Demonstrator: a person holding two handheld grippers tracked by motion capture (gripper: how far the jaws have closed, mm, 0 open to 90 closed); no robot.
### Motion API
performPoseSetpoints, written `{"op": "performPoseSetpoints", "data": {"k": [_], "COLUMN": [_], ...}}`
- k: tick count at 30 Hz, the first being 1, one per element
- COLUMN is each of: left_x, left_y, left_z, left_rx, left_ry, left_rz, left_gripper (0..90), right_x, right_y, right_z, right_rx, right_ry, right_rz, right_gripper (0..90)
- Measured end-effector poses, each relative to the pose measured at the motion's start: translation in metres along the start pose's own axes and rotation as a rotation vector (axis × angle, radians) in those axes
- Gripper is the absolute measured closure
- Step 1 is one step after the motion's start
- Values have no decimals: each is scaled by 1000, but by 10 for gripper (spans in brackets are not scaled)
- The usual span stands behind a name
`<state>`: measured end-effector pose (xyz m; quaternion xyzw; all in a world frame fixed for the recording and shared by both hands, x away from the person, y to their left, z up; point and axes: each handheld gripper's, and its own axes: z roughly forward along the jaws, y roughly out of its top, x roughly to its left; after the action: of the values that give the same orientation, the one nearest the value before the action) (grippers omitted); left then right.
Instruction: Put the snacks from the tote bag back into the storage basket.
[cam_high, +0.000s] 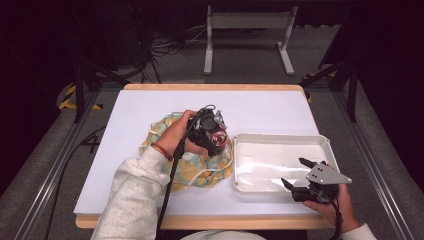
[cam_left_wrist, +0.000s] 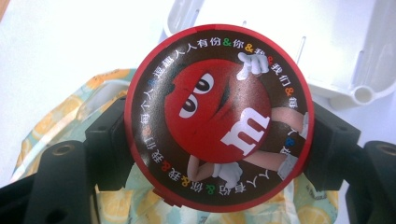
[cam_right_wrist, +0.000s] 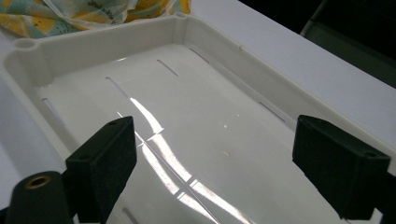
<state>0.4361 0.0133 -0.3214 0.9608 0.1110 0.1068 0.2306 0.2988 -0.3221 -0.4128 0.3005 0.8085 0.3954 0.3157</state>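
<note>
The bench (cam_high: 150, 200) is a white work surface with a wooden border, viewed from above the person's side.

The white plastic tray (cam_high: 240, 165) occupies the right half of the bench, close to the near edge and clear of the right edge. Its floor is bare and glossy, with shallow slots along the walls, as the right gripper view shows (cam_right_wrist: 187, 32).

The lemon-print cloth bag (cam_high: 200, 172) lies crumpled at the centre of the bench, just beside the tray's left wall. In the left gripper view the bag (cam_left_wrist: 56, 116) lies below and behind the jaws; a corner of it (cam_right_wrist: 56, 14) also appears beyond the tray's far corner in the right gripper view.

The left gripper (cam_high: 212, 132) is held over the bag's right portion, near the tray's left wall. Its jaws are closed on a round red-and-brown M&M's tin (cam_left_wrist: 217, 116), one pad on each side of the rim, printed face toward the camera. The tin is clear of the bag and raised above it.

The right gripper (cam_high: 297, 172) is positioned over the tray's near right corner. Its jaws stand wide apart with nothing between them (cam_right_wrist: 210, 158).
</note>
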Motion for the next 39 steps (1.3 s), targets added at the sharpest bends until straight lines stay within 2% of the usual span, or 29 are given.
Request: {"op": "performPoseSetpoints", "data": {"k": [26,27,30,39], "left_x": [-14,-15,-17,-24], "left_y": [29,31,34,43], "left_z": [16,18,20,30], "left_rx": [-18,-11,-10,-10], "left_ry": [-51,-53,-58,-87], "left_rz": [41,55,51,85], "left_gripper": [253,253,253,253], "right_x": [0,0,0,0], "right_y": [0,0,0,0], "right_z": [-1,-1,-1,-1], "right_rx": [0,0,-2,2], "right_ry": [0,-1,-1,-2], "right_rz": [3,2,3,2], "right_gripper": [146,146,146,144]}}
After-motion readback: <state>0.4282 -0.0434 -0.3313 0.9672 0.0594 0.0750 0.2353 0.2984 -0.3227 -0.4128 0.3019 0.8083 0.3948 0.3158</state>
